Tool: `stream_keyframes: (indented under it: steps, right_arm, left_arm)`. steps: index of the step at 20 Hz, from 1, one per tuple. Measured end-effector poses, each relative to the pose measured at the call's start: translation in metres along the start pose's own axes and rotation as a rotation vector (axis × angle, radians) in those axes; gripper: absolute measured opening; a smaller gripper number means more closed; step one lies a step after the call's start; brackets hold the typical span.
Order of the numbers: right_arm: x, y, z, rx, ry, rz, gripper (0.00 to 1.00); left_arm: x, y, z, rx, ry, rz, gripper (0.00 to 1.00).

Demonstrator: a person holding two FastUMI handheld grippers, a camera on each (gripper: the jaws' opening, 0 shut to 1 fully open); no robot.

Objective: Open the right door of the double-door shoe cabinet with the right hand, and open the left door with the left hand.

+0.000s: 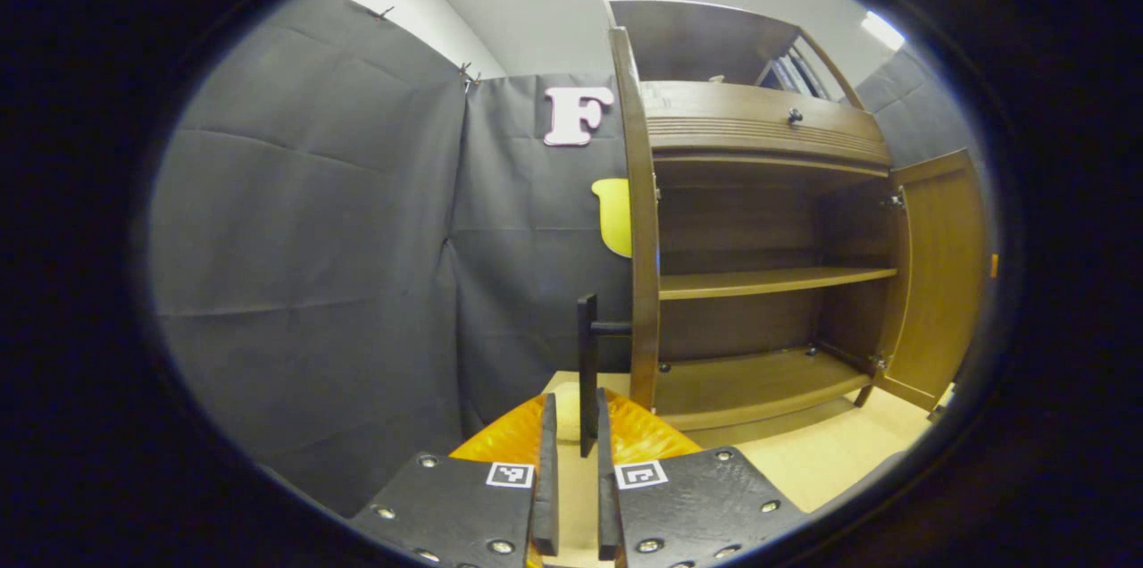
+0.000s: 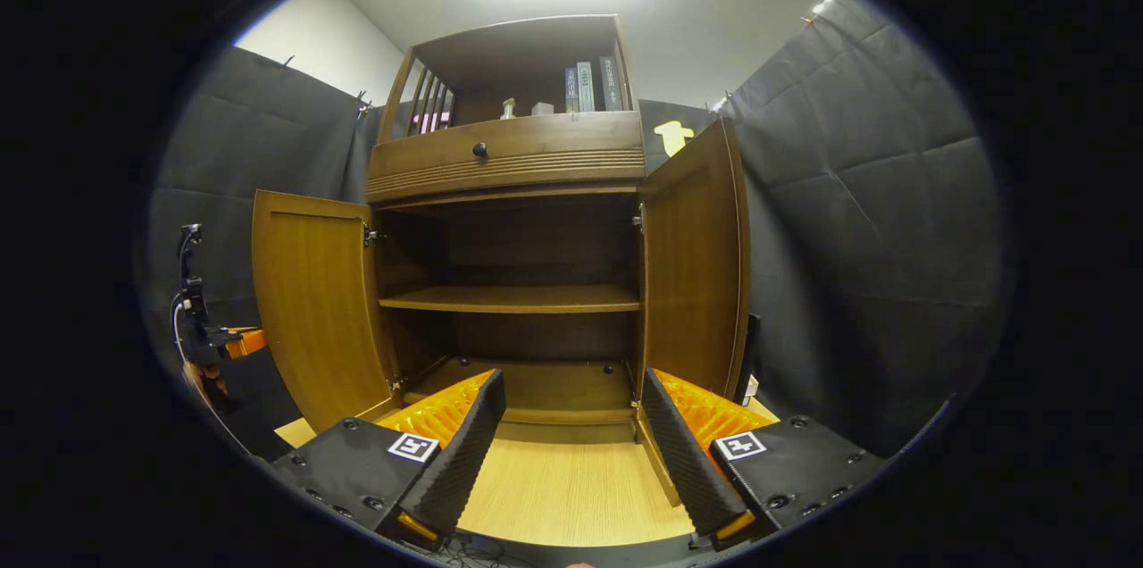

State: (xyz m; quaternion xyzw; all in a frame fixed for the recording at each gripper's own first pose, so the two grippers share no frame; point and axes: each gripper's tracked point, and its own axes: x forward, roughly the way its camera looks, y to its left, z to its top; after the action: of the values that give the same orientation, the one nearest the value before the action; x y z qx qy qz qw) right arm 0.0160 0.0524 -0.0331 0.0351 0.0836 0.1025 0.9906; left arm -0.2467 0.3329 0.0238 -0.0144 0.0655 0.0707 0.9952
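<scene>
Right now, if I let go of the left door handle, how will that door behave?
The left door looks like rigid wood on hinges, so it should probably swing, not flex. The handle sits between the left tongs, a thin bar that may slip. The door seems fairly heavy.

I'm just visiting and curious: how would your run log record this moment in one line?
left door: open | right door: open | left gripper: around door handle | right gripper: open, holding nothing

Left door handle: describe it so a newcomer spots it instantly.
Find the wooden shoe cabinet with both doors swung open. In the left gripper view its left door stands edge-on, and the handle is the dark vertical bar on a short post off that door's outer face. The left tool has its fingers either side of it.
</scene>
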Motion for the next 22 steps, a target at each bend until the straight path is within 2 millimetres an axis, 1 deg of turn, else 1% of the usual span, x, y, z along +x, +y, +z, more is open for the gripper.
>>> stream_keyframes:
  steps: [1, 2, 3, 4, 5, 6, 8, 9, 10, 11, 12, 13, 14, 15, 16, 19, 22]
  right_arm:
    - [-0.001, 0.0, 0.003, 0.002, -0.008, 0.004, 0.92]
    - [-0.003, -0.003, 0.007, -0.003, -0.02, 0.0, 0.96]
    - [-0.004, -0.008, 0.01, -0.009, -0.03, -0.007, 0.92]
    - [-0.005, -0.015, 0.011, -0.01, -0.028, -0.017, 0.92]
    - [-0.007, -0.019, 0.011, -0.007, -0.022, -0.02, 0.96]
    - [-0.01, -0.025, 0.014, -0.004, -0.028, -0.026, 0.93]
    - [-0.017, -0.036, 0.019, -0.018, -0.04, -0.046, 0.96]
    - [-0.019, -0.038, 0.018, -0.026, -0.039, -0.045, 0.96]
    - [-0.024, -0.041, 0.017, -0.031, -0.04, -0.045, 0.92]
    - [-0.029, -0.045, 0.016, -0.033, -0.039, -0.045, 0.92]
    - [-0.032, -0.047, 0.016, -0.033, -0.038, -0.044, 0.96]
    - [-0.036, -0.05, 0.016, -0.032, -0.039, -0.044, 0.96]
    - [-0.039, -0.053, 0.017, -0.031, -0.043, -0.044, 0.92]
    - [-0.042, -0.055, 0.016, -0.029, -0.045, -0.044, 0.96]
    - [-0.045, -0.058, 0.016, -0.028, -0.047, -0.046, 0.96]
    - [-0.052, -0.061, 0.015, -0.032, -0.045, -0.045, 0.96]
    - [-0.059, -0.064, 0.017, -0.033, -0.058, -0.048, 0.96]
  left_arm:
    - [-0.007, 0.001, 0.005, 0.009, -0.01, 0.004, 0.21]
    - [-0.017, 0.0, 0.012, 0.013, -0.021, 0.008, 0.18]
    - [-0.026, -0.003, 0.02, 0.013, -0.034, 0.008, 0.16]
    - [-0.035, -0.01, 0.029, 0.011, -0.042, 0.008, 0.17]
    - [-0.042, -0.015, 0.034, 0.007, -0.044, 0.003, 0.19]
    - [-0.05, -0.021, 0.038, 0.005, -0.047, -0.008, 0.2]
    - [-0.071, -0.03, 0.047, -0.001, -0.049, -0.009, 0.21]
    - [-0.08, -0.032, 0.05, -0.006, -0.05, -0.008, 0.21]
    - [-0.09, -0.036, 0.054, -0.01, -0.054, -0.004, 0.21]
    - [-0.101, -0.038, 0.057, -0.01, -0.06, 0.002, 0.2]
    - [-0.11, -0.038, 0.061, -0.007, -0.064, 0.01, 0.2]
    - [-0.12, -0.039, 0.063, -0.003, -0.07, 0.018, 0.2]
    - [-0.127, -0.038, 0.066, 0.002, -0.075, 0.028, 0.2]
    - [-0.135, -0.038, 0.069, 0.005, -0.078, 0.039, 0.2]
    - [-0.141, -0.038, 0.069, 0.006, -0.077, 0.048, 0.2]
    - [-0.159, -0.04, 0.072, 0.003, -0.085, 0.069, 0.2]
    - [-0.168, -0.041, 0.074, 0.008, -0.09, 0.074, 0.2]
